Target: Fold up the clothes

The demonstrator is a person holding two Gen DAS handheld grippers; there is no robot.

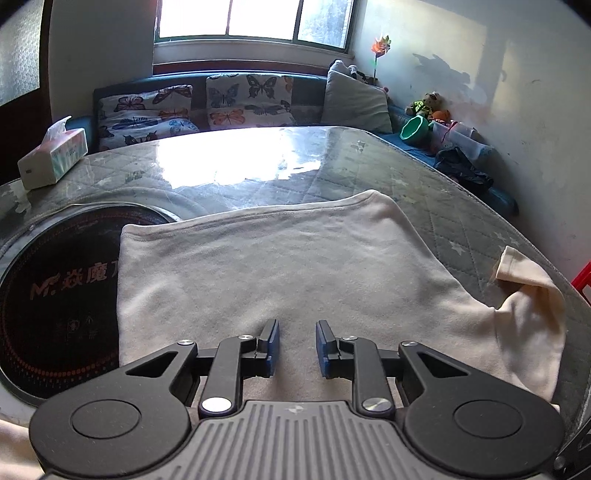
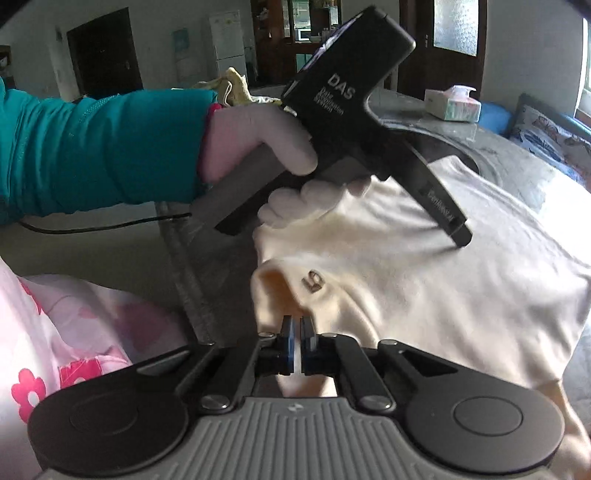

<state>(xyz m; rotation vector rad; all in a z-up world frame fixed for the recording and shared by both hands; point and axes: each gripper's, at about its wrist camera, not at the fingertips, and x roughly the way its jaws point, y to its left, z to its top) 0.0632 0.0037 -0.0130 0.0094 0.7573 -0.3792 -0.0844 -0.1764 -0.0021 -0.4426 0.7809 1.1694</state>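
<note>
left tool [image 1: 296, 347]: jaws apart, empty (over shirt [image 1: 280, 266]) | right tool [image 2: 297, 345]: pinching shirt edge

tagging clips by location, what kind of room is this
Probably a home living room: a sofa with butterfly cushions under a window, a fridge in the back, and a shirt spread on the table.

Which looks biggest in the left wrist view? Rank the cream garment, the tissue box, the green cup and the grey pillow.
1. Cream fabric garment, by far.
2. Plain grey pillow.
3. White tissue box; nearer the camera, so close to the pillow and unsure.
4. Green plastic cup, smallest.
</note>
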